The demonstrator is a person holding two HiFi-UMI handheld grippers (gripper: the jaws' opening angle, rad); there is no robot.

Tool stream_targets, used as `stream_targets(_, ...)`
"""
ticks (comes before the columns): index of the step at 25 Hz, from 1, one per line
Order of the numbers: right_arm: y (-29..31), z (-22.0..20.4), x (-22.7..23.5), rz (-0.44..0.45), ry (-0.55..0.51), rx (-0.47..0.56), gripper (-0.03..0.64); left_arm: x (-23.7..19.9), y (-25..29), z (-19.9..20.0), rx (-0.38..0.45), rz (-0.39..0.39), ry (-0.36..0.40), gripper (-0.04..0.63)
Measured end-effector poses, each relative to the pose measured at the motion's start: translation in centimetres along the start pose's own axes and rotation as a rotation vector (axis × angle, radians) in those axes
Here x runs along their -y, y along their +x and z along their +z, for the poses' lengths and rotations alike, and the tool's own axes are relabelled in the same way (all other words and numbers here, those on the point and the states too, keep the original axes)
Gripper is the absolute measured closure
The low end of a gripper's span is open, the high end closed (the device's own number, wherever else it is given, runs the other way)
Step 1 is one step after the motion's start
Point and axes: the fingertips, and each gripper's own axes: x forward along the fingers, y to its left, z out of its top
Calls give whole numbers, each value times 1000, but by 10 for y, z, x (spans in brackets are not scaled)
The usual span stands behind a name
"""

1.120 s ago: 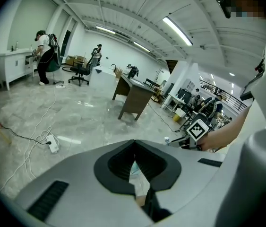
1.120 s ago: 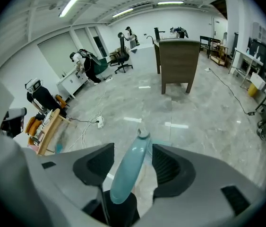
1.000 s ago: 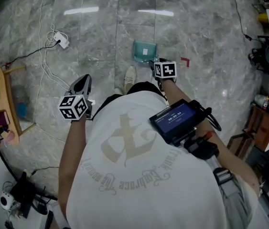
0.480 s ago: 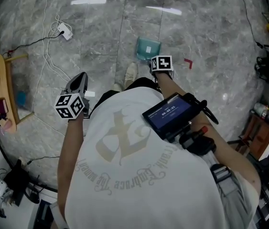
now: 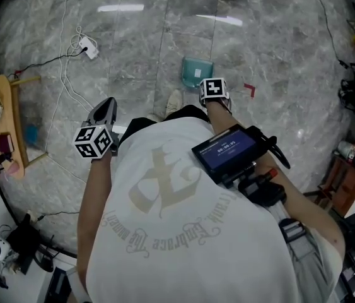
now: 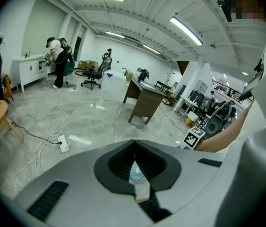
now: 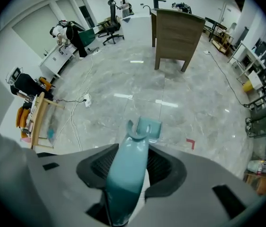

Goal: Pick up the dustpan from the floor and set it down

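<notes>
The teal dustpan (image 5: pixel 197 68) lies on the grey marble floor just ahead of the person's shoe (image 5: pixel 173 100). Its pan (image 7: pixel 150 126) rests on the floor and its long handle (image 7: pixel 129 169) rises between the jaws of my right gripper (image 7: pixel 132 176). That gripper (image 5: pixel 210 86) points straight down, its marker cube hiding the fingers in the head view. Its jaws are closing and the handle fills the gap between the pads. My left gripper (image 5: pixel 105 108) hangs apart at the left, well clear of the dustpan, its jaws (image 6: pixel 133 167) meeting with nothing held.
A white power strip (image 5: pixel 89 46) with trailing cables lies at the left. A small wooden table (image 5: pixel 4 128) stands at the far left. A red tape corner (image 5: pixel 248 88) marks the floor right of the dustpan. Racks and gear (image 5: pixel 354 163) crowd the right. A brown desk (image 7: pixel 176 30) stands further off.
My right gripper has sunk a little over the dustpan's handle. The left gripper has stayed about where it was.
</notes>
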Motion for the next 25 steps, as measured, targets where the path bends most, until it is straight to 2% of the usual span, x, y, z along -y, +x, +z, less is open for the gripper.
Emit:
stream_targets(4,-7,5,11,-56,-26,40,506,-2,7,6,-10,-17,28,583)
stream_targets(11,-9,-4,19,-76,-104,31,514,-7,22,22,4,-46,56,583)
stream_targets(19,-15,-1,19,-26,-189,68,515,-10,28,22,-3,-83,64,583)
stream_targets(25,-39,-2,-18,5,-307,133,515,-35,-3,12,14,-96,62,583)
